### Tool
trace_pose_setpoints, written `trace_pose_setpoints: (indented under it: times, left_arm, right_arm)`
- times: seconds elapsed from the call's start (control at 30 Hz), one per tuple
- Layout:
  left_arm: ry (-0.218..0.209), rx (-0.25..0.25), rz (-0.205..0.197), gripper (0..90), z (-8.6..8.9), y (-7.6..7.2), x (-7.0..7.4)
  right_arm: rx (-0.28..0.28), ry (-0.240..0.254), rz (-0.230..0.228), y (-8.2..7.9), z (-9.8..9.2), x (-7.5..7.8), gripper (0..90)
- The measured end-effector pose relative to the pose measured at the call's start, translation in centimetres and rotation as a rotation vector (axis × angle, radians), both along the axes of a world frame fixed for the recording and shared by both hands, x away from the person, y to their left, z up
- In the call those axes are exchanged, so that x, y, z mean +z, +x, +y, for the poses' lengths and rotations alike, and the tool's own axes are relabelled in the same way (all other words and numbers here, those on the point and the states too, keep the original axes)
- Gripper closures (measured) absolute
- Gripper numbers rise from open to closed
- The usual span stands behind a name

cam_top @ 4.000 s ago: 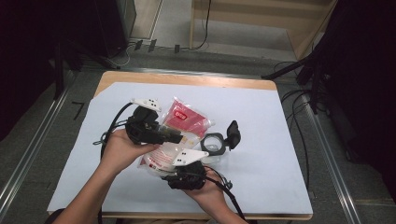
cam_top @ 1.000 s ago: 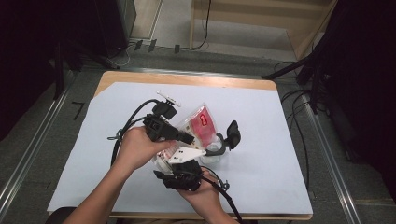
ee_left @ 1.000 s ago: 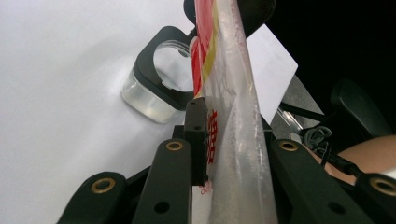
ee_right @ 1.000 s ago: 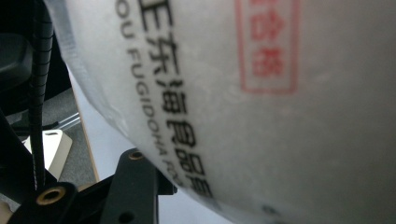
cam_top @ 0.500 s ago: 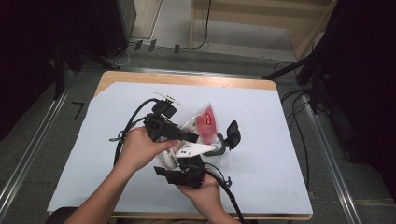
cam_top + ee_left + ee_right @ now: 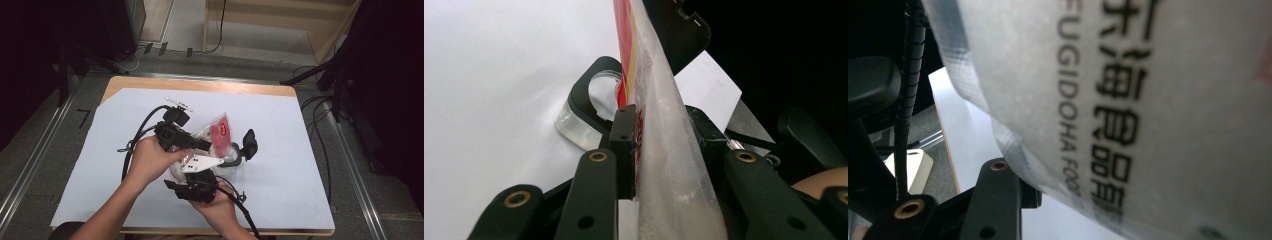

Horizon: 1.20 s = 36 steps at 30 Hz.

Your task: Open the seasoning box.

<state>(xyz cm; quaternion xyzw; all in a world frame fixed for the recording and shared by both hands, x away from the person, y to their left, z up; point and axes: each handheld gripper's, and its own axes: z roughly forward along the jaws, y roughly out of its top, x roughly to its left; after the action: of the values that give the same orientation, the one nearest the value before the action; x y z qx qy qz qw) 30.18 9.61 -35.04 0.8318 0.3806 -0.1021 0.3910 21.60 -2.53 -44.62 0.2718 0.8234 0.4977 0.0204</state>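
A clear plastic bag [image 6: 220, 131] with a red label and black print is held up between both grippers above the white table cover. My left gripper [image 6: 205, 146] comes from the left and is shut on the bag's upper part. In the left gripper view the bag [image 6: 664, 165] stands edge-on, pinched between the pads [image 6: 625, 150]. Those jaws have just been closing on it. My right gripper [image 6: 197, 172] sits below, under its grey plate. In the right gripper view the printed bag [image 6: 1148, 110] lies against the one finger [image 6: 998, 200] that shows.
A clear jar [image 6: 234, 159] with a black ring and an open flip lid [image 6: 249, 142] stands just right of the bag, and shows behind it in the left gripper view [image 6: 584, 115]. White sheet [image 6: 300, 175] covers the wooden table [image 6: 200, 84]. Cables trail from both grippers.
Four seconds ago the bag lay flatter, with the left gripper at its left end. Since then it has been raised upright over the right gripper. In the last second both hands barely shifted.
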Motion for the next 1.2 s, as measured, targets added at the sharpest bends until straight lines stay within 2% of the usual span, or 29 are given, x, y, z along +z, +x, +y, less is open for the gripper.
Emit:
trace_pose_setpoints:
  times: [0.17,0.33,0.63,0.77,0.87,1.0,1.07,1.1,1.2]
  left_arm:
    - [-0.011,0.002,-0.013,65.6,0.0,-0.1,0.3]
    - [-0.019,0.006,-0.017,64.2,0.0,0.0,0.3]
    - [-0.001,0.006,-0.018,68.4,0.1,0.1,0.2]
    - [-0.004,0.009,-0.012,70.0,0.1,0.3,0.1]
    - [-0.003,0.009,0.007,70.9,0.2,0.5,0.1]
    - [-0.012,0.002,0.051,71.1,0.3,1.1,0.1]
    - [-0.007,0.001,0.068,71.2,0.3,1.3,0.2]
    - [-0.017,0.006,0.076,71.1,0.4,1.3,0.3]
    - [-0.008,-0.002,0.085,71.2,0.3,1.8,0.6]
  right_arm:
    - [0.002,0.050,0.030,0.1,-0.2,0.2,60.8]
    - [-0.003,0.078,0.059,0.4,-0.4,0.3,60.8]
    - [0.000,0.050,0.039,0.4,-0.3,0.2,60.8]
    - [0.009,0.018,0.018,0.4,-0.1,0.2,59.6]
    - [0.006,0.004,0.013,0.5,0.0,0.3,62.3]
    - [0.002,-0.018,-0.002,0.5,0.1,0.4,63.2]
    - [-0.002,-0.022,0.002,0.5,0.1,0.5,63.2]
    - [0.000,-0.023,0.008,0.6,0.1,0.6,63.2]
    - [0.000,-0.029,-0.007,0.7,0.0,1.0,63.3]
